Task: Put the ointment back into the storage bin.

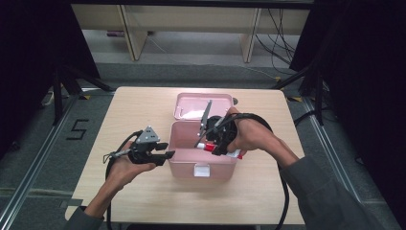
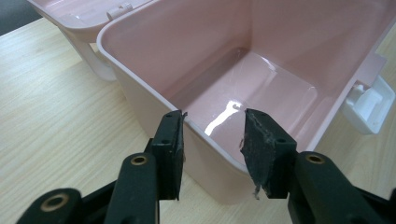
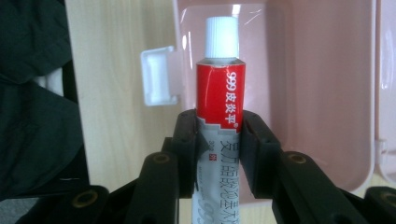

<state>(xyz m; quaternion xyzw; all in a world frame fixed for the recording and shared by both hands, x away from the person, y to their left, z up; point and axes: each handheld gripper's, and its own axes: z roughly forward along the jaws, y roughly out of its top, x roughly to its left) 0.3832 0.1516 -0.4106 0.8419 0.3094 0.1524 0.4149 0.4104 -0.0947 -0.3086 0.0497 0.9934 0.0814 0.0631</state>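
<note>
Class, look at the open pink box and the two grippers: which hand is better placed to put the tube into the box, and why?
The right. The right gripper is shut on the red-and-white tube, held over the open pink box. The left gripper straddles the box's wall with no tube.

Tube (image 3: 219, 88) above open box (image 1: 184, 165); lid (image 1: 184, 103) behind box.
</note>
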